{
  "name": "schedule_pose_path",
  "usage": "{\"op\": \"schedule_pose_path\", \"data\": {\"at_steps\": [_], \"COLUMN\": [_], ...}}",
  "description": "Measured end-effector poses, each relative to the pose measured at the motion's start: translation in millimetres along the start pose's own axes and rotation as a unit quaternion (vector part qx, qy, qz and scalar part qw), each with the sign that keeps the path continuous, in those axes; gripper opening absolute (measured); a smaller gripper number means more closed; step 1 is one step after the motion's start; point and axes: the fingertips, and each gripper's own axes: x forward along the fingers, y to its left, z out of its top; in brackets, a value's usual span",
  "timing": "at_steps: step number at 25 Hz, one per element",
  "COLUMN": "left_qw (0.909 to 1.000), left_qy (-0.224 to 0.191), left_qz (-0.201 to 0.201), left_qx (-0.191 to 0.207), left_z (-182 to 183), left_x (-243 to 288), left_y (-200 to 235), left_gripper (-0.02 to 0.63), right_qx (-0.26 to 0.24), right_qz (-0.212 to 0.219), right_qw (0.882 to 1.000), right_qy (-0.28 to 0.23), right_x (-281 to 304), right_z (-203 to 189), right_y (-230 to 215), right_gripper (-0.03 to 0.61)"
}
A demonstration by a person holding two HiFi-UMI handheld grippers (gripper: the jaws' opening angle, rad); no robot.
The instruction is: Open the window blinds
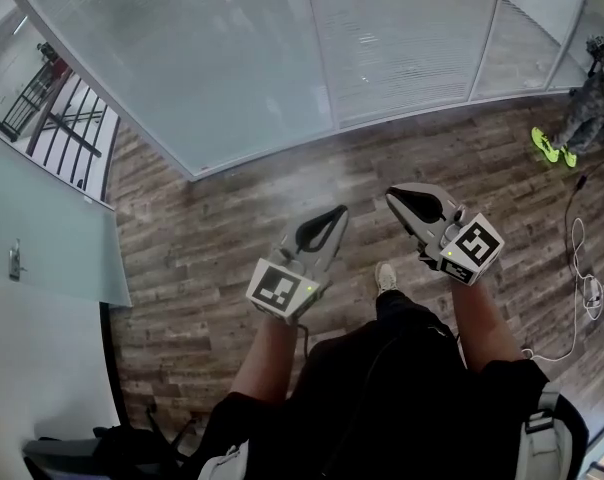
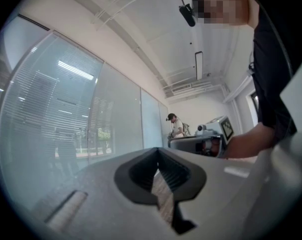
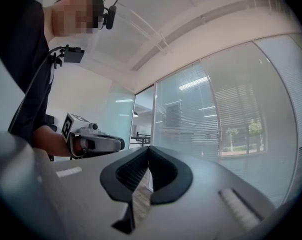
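Standing on the wood floor [image 1: 232, 238] with left tongs [image 1: 334, 216] and right tongs [image 1: 394, 198] both pinched shut, empty. Facing the window blinds [image 1: 402, 38], lowered behind the glass partition [image 1: 212, 78] ahead. Risk: knocking the glass while hunting for a control, none visible.

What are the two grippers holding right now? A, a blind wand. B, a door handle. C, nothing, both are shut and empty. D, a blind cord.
C: the left gripper and the right gripper each show jaw tips meeting with nothing between them, out over the wooden floor and short of the glass wall.
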Motion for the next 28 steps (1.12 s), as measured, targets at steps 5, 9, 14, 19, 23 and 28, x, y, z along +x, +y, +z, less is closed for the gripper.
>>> {"op": "schedule_pose_path", "data": {"at_steps": [5, 9, 14, 19, 23, 28], "left_qw": [0.9998, 0.9996, 0.9991, 0.9982, 0.9975, 0.9968], "left_qy": [0.014, 0.012, 0.008, 0.014, 0.009, 0.019], "left_qz": [0.009, 0.022, 0.043, 0.059, 0.069, 0.077], "left_qx": [-0.012, -0.010, -0.004, -0.003, 0.007, 0.004], "left_z": [-1.8, -3.6, -5.3, -3.7, -7.0, -10.0], "left_x": [16.2, 28.7, 46.0, 68.4, 88.3, 113.9], "left_y": [13.6, 36.0, 60.2, 81.2, 99.0, 115.5], "left_gripper": [0.005, 0.005, 0.005, 0.005, 0.005, 0.005], "right_qx": [0.002, -0.001, 0.003, 0.003, 0.006, 0.008], "right_qz": [0.012, 0.020, 0.042, 0.064, 0.076, 0.088], "right_qw": [1.000, 1.000, 0.999, 0.998, 0.997, 0.996], "right_qy": [-0.013, 0.002, 0.002, 0.003, -0.005, -0.003], "right_x": [14.2, 32.6, 53.6, 72.3, 83.5, 92.4], "right_z": [3.0, -2.4, 0.1, 2.7, 7.2, 1.9], "right_y": [-21.1, -41.7, -64.6, -91.1, -114.9, -143.8], "right_gripper": [0.005, 0.005, 0.005, 0.005, 0.005, 0.005]}}
